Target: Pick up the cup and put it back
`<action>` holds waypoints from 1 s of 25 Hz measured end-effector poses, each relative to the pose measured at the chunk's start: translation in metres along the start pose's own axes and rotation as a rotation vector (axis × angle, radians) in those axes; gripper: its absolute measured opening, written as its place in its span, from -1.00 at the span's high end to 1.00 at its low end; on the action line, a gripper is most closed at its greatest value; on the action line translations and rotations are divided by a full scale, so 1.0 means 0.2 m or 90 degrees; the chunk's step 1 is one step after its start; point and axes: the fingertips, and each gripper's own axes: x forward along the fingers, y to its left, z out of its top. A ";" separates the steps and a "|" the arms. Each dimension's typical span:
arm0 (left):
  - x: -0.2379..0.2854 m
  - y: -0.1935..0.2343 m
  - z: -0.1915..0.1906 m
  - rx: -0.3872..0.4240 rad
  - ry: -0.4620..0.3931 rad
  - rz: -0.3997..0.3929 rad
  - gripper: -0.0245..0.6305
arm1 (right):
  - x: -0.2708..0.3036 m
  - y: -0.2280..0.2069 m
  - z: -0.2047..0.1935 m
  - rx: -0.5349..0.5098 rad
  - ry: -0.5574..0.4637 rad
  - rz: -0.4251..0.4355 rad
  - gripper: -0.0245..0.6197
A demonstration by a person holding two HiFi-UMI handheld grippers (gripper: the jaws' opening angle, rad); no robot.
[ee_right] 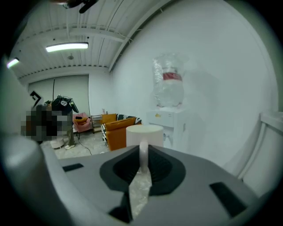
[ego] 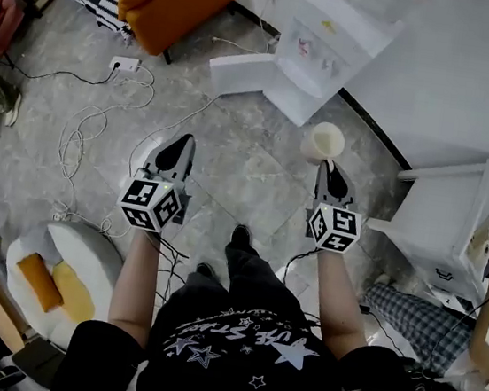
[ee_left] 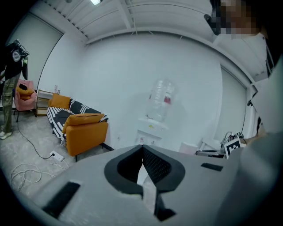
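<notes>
The right claw (ee_right: 143,148) pinches the thin handle (ee_right: 143,155) of the round white cup (ee_right: 144,133), which sticks out just past its tips, high over the grey stone floor (ego: 256,174). With such a small hold, the cup may swing, slip and fall. The left claw (ee_left: 142,148) is pressed together with nothing in it.

I see even, bright light from a ceiling strip (ee_right: 66,46) up and left of my right claw (ee_right: 143,154). Both claw views bend and darken at their edges.
</notes>
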 end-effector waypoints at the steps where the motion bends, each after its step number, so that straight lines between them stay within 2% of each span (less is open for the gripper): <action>1: -0.04 -0.02 0.01 -0.003 -0.002 -0.004 0.90 | -0.04 0.01 0.00 -0.012 0.001 -0.005 0.80; 5: -0.18 -0.08 -0.02 0.002 0.005 -0.028 0.90 | -0.17 0.09 0.00 -0.055 0.009 -0.023 0.80; 8: -0.27 -0.10 -0.05 0.009 0.012 -0.039 0.90 | -0.24 0.14 -0.03 0.013 -0.003 -0.023 0.80; 12: -0.36 -0.12 -0.11 -0.005 0.011 -0.039 0.90 | -0.33 0.15 -0.12 0.034 0.007 -0.041 0.80; 17: -0.33 -0.10 -0.10 0.004 0.024 -0.024 0.90 | -0.32 0.10 -0.15 0.037 0.020 -0.046 0.80; 25: -0.20 -0.11 -0.08 0.029 0.040 0.005 0.90 | -0.12 0.00 -0.04 -0.008 0.009 0.004 0.80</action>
